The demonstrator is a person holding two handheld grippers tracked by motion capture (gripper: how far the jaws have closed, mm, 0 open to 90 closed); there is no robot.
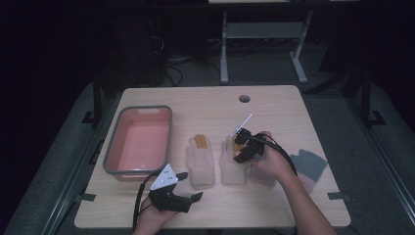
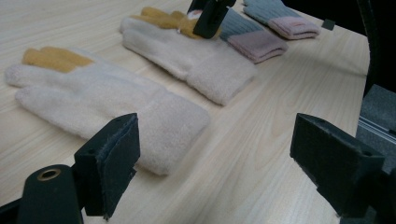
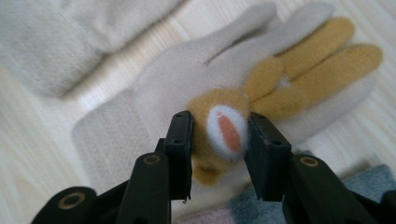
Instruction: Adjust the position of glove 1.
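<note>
Two cream gloves with yellow fingers lie flat mid-table: the left glove (image 1: 200,161) (image 2: 107,102) and the right glove (image 1: 232,170) (image 2: 187,51) (image 3: 154,84). My right gripper (image 1: 241,147) (image 3: 219,130) points down onto the right glove. Its pads press from both sides on a fuzzy yellow plush ornament (image 3: 224,128) with a white and orange spot, at the base of the glove's fingers. My left gripper (image 1: 192,186) (image 2: 215,135) stands wide open near the table's front edge, just short of the left glove's cuff, with nothing between its fingers.
A pink basin with a grey rim (image 1: 112,147) stands at the left. A pair of grey and pink gloves (image 1: 308,166) (image 2: 254,39) lies to the right of my right hand. The table has a cable hole (image 1: 244,98) at the back.
</note>
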